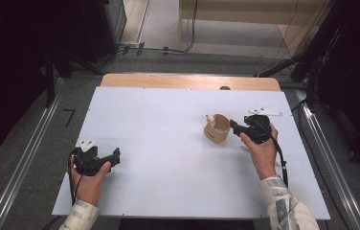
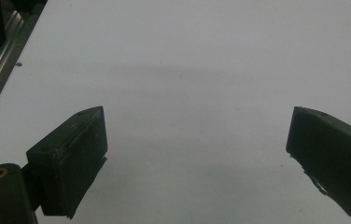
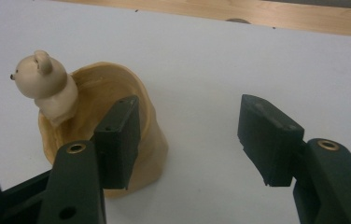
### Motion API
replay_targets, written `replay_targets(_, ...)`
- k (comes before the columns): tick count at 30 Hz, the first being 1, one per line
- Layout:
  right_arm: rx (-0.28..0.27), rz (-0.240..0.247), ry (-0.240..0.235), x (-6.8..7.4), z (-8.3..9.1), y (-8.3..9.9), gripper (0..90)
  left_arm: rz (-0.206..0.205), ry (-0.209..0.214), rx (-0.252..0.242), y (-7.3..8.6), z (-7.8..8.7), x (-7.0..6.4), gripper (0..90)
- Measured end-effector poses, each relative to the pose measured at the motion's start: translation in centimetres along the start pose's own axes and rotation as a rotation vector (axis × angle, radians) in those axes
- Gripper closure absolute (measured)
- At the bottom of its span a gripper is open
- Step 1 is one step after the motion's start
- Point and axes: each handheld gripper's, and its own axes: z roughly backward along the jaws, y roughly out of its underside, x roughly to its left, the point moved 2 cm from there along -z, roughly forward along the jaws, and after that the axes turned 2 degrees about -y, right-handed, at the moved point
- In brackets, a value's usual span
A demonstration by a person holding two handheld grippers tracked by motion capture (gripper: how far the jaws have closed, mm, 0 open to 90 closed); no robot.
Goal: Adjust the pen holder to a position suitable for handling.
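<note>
A tan, sack-shaped cup with a small cream bear figure on its rim stands on the white table, right of centre. My right gripper is open just to the right of it; in the right gripper view its left jaw overlaps the cup near the rim, below the bear, and its right jaw stands over bare table. My left gripper is open low over the table near the front left, with nothing between its jaws.
The white table top ends in a wooden strip at the far edge. Metal rails run along both sides on the floor. Dark stands and cables lie beyond the far edge.
</note>
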Motion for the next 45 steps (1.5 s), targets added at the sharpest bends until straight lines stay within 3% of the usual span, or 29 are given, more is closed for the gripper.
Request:
replay_targets(6, 0.009, 0.018, -0.017, 0.8, -0.6, -0.5, 41.3, 0.000, 0.001, 0.001, 0.0, 0.0, 0.0, 5.6)
replay_targets(16, 0.078, 0.026, -0.022, 1.4, -2.5, -0.7, 52.9, 0.001, 0.007, 0.004, 0.0, 0.0, 0.0, 5.6)
replay_targets(25, 0.123, 0.002, -0.059, 1.5, -3.5, -0.9, 72.5, 0.005, 0.006, 0.005, 0.0, 0.0, 0.1, 5.6)
replay_targets(38, 0.146, 0.008, -0.074, 1.6, -3.8, -0.9, 71.7, 0.008, 0.009, 0.005, 0.0, -0.1, 0.0, 5.6)
replay_targets(45, 0.144, 0.036, -0.070, 1.7, -3.9, -0.9, 74.5, 0.008, 0.009, 0.006, 0.0, -0.1, 0.0, 5.6)
